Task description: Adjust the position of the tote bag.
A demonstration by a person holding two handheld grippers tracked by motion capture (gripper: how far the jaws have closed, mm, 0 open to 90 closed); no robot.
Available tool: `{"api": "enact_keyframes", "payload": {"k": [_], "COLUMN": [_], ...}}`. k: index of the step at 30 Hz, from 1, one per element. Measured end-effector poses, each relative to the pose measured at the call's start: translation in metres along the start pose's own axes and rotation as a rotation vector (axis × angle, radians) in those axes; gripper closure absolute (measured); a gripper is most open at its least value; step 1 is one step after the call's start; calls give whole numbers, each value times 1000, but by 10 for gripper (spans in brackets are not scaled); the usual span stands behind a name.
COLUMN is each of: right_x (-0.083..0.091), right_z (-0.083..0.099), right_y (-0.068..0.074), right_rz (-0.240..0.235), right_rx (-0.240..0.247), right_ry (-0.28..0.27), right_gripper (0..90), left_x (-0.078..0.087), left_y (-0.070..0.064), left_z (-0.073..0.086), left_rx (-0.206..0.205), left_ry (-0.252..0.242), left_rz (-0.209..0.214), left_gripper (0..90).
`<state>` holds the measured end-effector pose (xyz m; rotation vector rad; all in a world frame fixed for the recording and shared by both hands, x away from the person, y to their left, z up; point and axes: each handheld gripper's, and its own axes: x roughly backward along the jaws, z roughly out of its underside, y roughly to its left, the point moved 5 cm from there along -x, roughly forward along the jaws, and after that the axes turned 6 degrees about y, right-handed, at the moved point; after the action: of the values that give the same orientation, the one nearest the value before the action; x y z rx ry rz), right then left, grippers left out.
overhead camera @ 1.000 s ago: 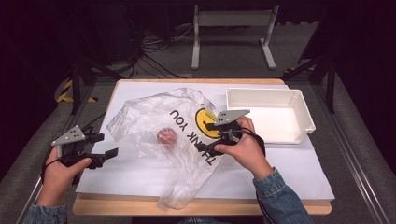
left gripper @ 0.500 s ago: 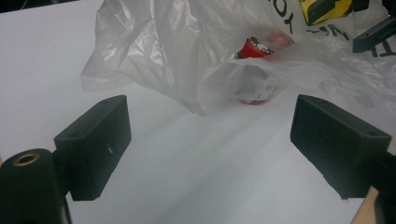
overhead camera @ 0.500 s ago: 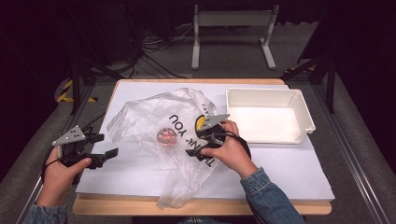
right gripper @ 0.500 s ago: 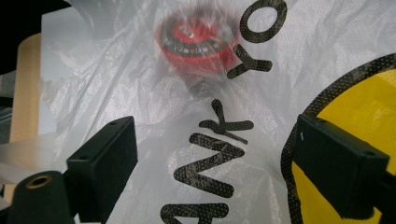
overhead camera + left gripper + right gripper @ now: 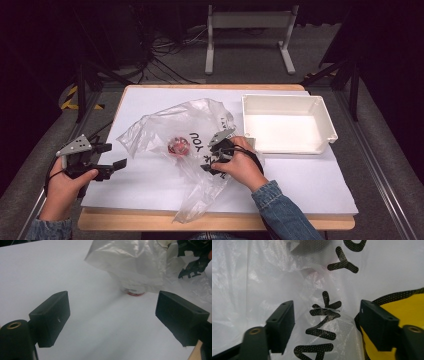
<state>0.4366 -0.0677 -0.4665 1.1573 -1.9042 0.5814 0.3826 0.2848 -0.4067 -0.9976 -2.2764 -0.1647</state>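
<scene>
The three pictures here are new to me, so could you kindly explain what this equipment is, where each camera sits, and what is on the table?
No robot is involved: a person holds a two-jaw tool in each hand. The high view looks down from above the person's side of the table. The left hand-held gripper rests near the table's left edge; the right hand-held gripper is over a clear plastic bag.

The other two pictures come from small cameras riding on the tools, looking along their black jaws. In the left gripper view the jaws stand wide apart over bare white table, with the bag farther off. In the right gripper view the jaws are open just above the bag's black lettering and yellow print, gripping nothing yet.

A small red thing lies inside the bag. An empty white tray sits to the right.
</scene>
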Motion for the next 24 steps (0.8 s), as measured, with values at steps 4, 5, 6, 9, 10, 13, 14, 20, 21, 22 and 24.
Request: {"api": "enact_keyframes", "payload": {"k": [4,5,6,9,10,13,14,20,21,22,24], "right_x": [0,1,1,12,12,25,29,53,56,59,62], "right_z": [3,3,3,-1,-1,-5,-6,-10,-12,-12,-14], "right_y": [1,1,1,1,1,-1,-2,-9,-11,-12,-15], "right_rz": [-24,-26,-26,-18,-18,-27,-26,-1,8,12,16], "right_rx": [12,18,18,38,38,2,-5,-32,-35,-40,-52], "right_ry": [36,38,38,-7,-7,-82,-106,-198,-210,-217,-231], "right_gripper": [634,694,694,846,846,820,818,871,871,871,871], "left_x": [0,0,0,0,0,0,0,0,0,-1,-2], "left_y": [0,0,0,0,0,0,0,-5,-6,-7,-9], "left_z": [0,0,0,0,0,0,0,-5,-6,-8,-11], "left_rx": [1,2,2,2,2,1,0,-11,-17,-23,-37], "left_ry": [-1,-1,-1,-2,-2,-2,-2,-15,-17,-19,-23], "left_rz": [0,0,0,-1,-1,0,0,6,7,9,9], "left_gripper": [132,132,133,133,133,133,133,134,135,136,136]}}
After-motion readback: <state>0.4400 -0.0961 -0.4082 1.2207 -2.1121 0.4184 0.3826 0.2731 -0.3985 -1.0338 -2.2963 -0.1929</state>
